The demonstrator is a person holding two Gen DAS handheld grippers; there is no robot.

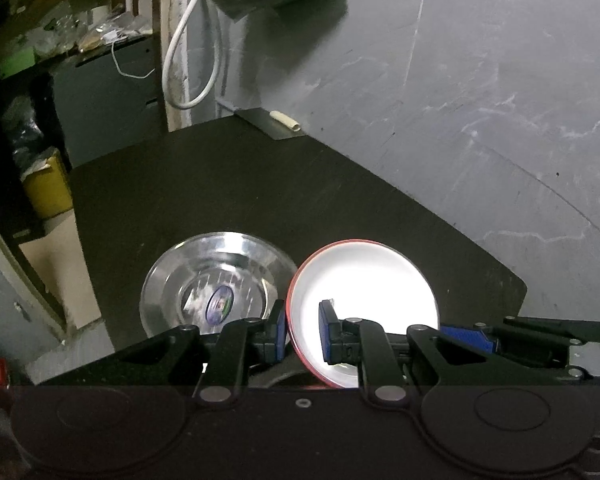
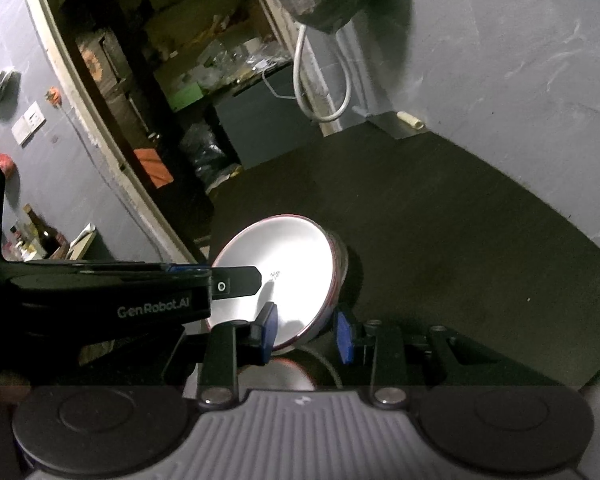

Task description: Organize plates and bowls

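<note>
Left wrist view: we have the left gripper [image 1: 302, 330] with its fingers narrow, clamped on the near rim of the red-edged white plate [image 1: 376, 280], which sits tilted just beside the steel bowl [image 1: 216, 280] on the dark desk [image 1: 260, 184]. Right gripper [image 2: 306, 334] fingers are partly closed around the same plate's edge [image 2: 276, 276]; we cannot tell if the pads press. We judge the step is carrying the plate to stack; keep it level, both hands together, clear the bowl. "GenRobot.AI" reads on the left gripper body; bowl sticker unreadable
</note>
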